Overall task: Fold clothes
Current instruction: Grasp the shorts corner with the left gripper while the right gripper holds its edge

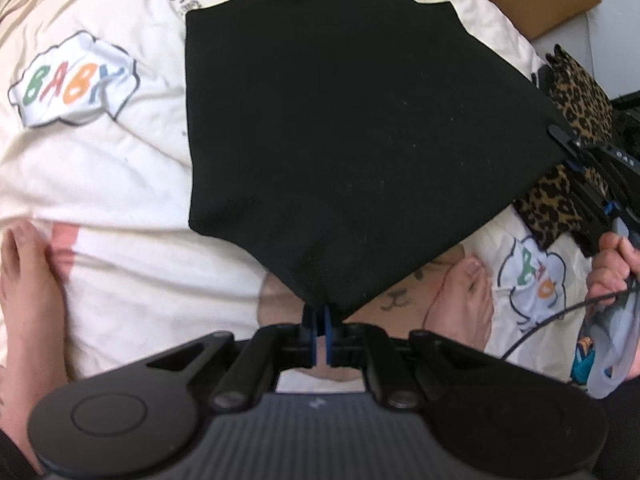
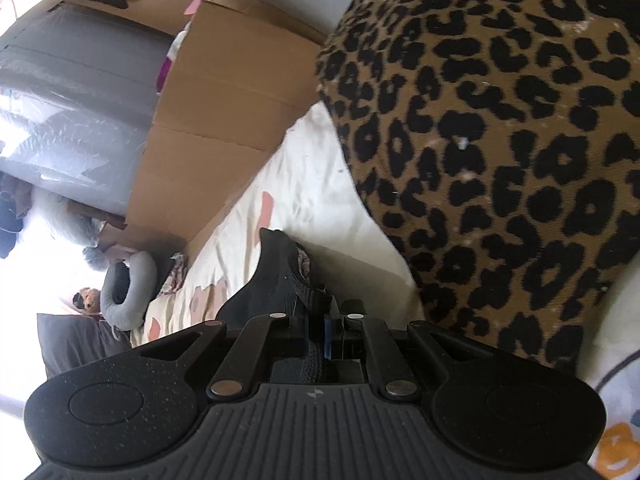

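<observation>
At the bottom centre of the left wrist view, the left tool (image 1: 320, 320) has its blue pads pressed together on the near corner of a black garment (image 1: 352, 128), so it is closed and holding cloth. From that pinch the garment fans upward and fills the middle of the frame, smooth and fairly taut. It hangs or lies over a cream bedsheet (image 1: 132, 272) printed with "BABY" clouds; whether its far part rests on the sheet I cannot tell. Bare feet show at the left edge and at the lower right of centre.

At the right edge of the same view, the right tool (image 1: 562, 136) grips the garment's other corner, with the person's hand (image 1: 612, 264) on its handle lower right. In the right wrist view, the right tool (image 2: 318, 328) shows at bottom centre with its pads narrowed on a bunched black knit edge, so it too is clamped on the black garment (image 2: 280, 276).

Just beyond that grip, filling the right side of the right wrist view, sits a leopard-print cloth (image 2: 500, 140). Farther off, toward the upper left, stands a cardboard box (image 2: 224, 100) beside the bed.

The step in hand looks like spreading or carrying one edge of the garment, held at two corners. The next move likely calls for keeping both grips firm and moving the two corners together, level with each other, over to the far edge so the fold lands square, while avoiding the leopard-print cloth close to the right corner.
</observation>
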{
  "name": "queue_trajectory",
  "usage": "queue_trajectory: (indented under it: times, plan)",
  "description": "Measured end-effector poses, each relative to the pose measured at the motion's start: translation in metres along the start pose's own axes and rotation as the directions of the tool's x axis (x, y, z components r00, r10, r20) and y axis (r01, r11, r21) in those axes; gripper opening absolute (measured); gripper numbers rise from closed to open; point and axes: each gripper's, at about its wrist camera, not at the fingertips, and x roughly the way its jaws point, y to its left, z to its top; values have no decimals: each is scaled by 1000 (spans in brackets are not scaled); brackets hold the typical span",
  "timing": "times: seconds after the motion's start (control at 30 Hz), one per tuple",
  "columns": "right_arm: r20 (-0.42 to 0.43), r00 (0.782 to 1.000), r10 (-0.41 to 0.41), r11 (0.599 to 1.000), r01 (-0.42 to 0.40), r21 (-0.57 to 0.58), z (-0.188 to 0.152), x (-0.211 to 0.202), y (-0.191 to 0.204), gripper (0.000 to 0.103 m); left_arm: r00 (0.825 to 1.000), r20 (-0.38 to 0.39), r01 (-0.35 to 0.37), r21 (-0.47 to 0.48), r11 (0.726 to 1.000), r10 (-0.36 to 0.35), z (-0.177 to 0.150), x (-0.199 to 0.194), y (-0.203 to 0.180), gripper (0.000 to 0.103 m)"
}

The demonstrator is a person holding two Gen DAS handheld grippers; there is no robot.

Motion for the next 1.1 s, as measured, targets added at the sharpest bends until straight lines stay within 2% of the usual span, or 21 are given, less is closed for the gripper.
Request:
queue_trajectory:
  times: [0.4,0.63,0.7,0.77,0.93,1.03,1.1]
  plan:
    - [-6,998,-56,998,56,-35,1,-17,-5,5,998,-20,60,-55,997,-61,-28,13,-6,3]
    - [-29,995,-91,996,91,-20,6,-5,-26,6,996,-34,77,-69,995,-80,-36,40,-7,4]
    - [-71,994,-82,997,82,-13,11,-3,-38,8,995,-44,83,-93,992,-87,-33,51,-1,5]
    - [-82,993,-81,996,79,-27,18,-11,-45,17,994,-85,63,-100,993,-72,-35,60,-2,7]
    - [-14,997,-70,997,70,-45,32,-44,-44,19,986,-165,-11,-63,998,0,-48,66,-4,7]
    - [5,998,-61,997,61,-57,31,-50,-39,30,987,-162,-15,-62,998,4,-47,54,-1,7]
    - [-1,999,-46,998,46,-53,27,-50,-35,32,990,-144,-18,-60,998,9,-40,43,0,8]
